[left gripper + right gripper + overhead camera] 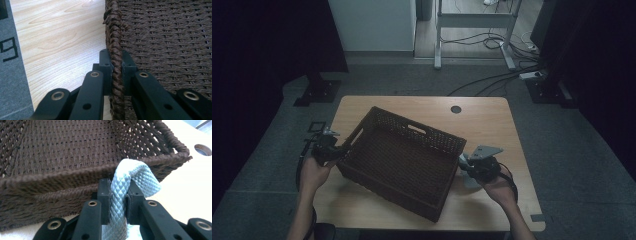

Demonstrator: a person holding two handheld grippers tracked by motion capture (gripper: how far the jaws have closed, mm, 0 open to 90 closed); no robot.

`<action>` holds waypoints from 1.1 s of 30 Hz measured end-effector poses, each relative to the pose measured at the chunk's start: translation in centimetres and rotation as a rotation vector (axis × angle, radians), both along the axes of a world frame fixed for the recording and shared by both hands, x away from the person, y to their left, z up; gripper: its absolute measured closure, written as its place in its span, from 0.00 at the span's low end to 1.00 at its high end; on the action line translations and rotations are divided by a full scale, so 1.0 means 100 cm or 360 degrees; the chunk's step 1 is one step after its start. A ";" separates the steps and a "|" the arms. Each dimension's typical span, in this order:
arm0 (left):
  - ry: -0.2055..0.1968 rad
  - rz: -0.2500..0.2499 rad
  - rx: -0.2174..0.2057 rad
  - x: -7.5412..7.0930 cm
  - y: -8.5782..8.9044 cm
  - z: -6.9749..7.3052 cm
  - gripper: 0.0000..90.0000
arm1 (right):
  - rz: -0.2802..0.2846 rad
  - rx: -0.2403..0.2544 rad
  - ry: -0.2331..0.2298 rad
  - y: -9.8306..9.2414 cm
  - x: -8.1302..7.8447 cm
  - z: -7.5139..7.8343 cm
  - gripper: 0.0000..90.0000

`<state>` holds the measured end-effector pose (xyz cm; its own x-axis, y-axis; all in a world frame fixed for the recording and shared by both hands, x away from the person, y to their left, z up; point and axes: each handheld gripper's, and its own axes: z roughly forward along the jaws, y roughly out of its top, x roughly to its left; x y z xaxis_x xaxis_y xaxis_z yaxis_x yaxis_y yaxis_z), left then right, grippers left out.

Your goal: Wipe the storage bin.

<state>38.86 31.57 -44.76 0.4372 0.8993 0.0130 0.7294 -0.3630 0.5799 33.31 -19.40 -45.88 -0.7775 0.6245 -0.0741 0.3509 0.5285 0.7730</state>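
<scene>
Fingers first: left gripper [115, 72] is clamped on the braided rim of the dark brown woven rectangular basket [404, 157]; fingers [105, 62] sit either side of the twisted rope edge, pads pressing it. Right gripper [118, 195] is closed on a pale blue-grey quilted fabric strip [127, 185], folded over between its fingers [103, 192] and touching the basket's near rim.

Basket sits skewed on the light wood worktop [492, 125], roughly centre, one corner toward the near edge. Nothing visible inside it. In the high view the left gripper [328, 149] is at the basket's left side, the right gripper [477, 167] at its right end.

Handling, my read:
- Basket: light, semi-stiff. Walls probably flex under a one-sided pull, so it may rack or pivot rather than slide square. The rim is the thickest, grippiest part; the cut-out handle slot in the far wall is the other option.
- Weave is coarse, high friction, slip unlikely.
- Fabric strip: soft, limp, diamond-quilted surface. Compresses in the grip, could creep out if tugged. Grip close to the fold.
</scene>
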 end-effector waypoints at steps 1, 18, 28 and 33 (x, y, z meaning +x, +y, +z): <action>0.0001 0.0001 0.0000 0.000 0.000 0.000 0.92 | 0.0006 -0.0013 -0.0004 0.001 -0.001 0.000 0.84; 0.0009 0.0010 -0.0007 -0.004 0.005 0.000 0.92 | 0.0155 -0.0014 0.0035 0.018 -0.031 -0.001 0.85; 0.0010 0.0018 -0.0022 -0.005 0.005 0.000 0.92 | 0.0232 -0.0026 0.0033 0.024 -0.048 -0.001 0.85; 0.0011 0.0022 -0.0015 -0.005 0.005 0.000 0.92 | 0.0264 -0.0040 0.0031 0.028 -0.056 -0.001 0.85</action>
